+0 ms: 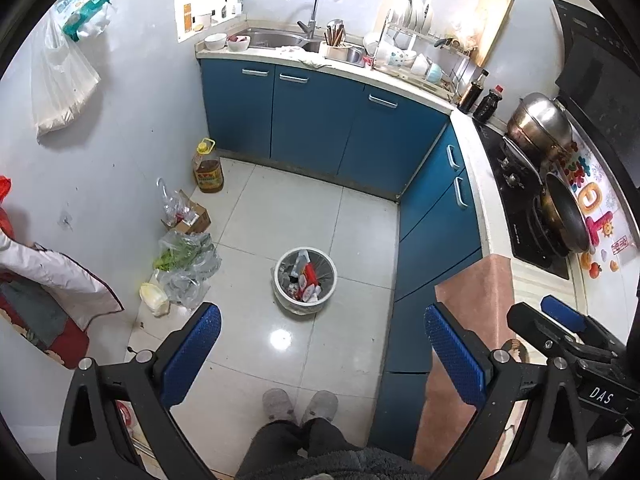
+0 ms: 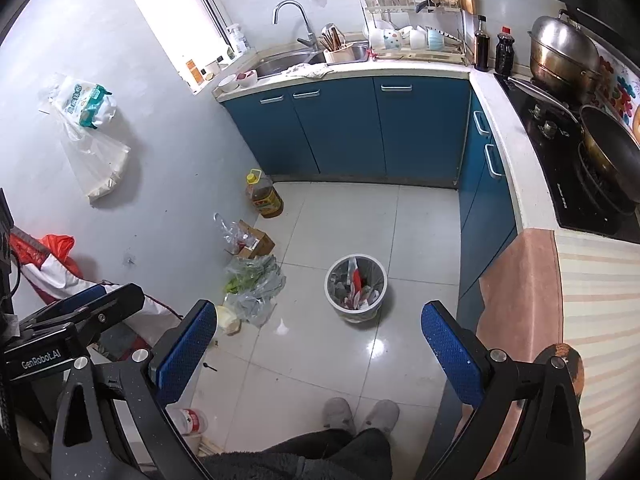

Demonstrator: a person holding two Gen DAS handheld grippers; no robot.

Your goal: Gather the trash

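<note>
Both grippers hang high over a small kitchen floor, fingers spread wide with nothing between them. The left gripper frames pale floor tiles and the person's grey slippers; the right gripper does much the same from a little further right, and each shows in the edge of the other's view.

The task's thing — a small white trash bin — stands alone on the tiles in front of the slippers, well apart from both grippers. It is full of crumpled wrappers, red and white packaging among them (the individual pieces are too small to name).

Along the left wall lies a loose row of items: a yellow-capped oil jug near the blue cabinets, then a cardboard box, then clear plastic bags with greens inside, and a pale lump just beside the bags. Above the cabinets sit a steel sink and a dish rack — on the right counter, a black stove carries a dark pan and a lidded steel pot.
</note>
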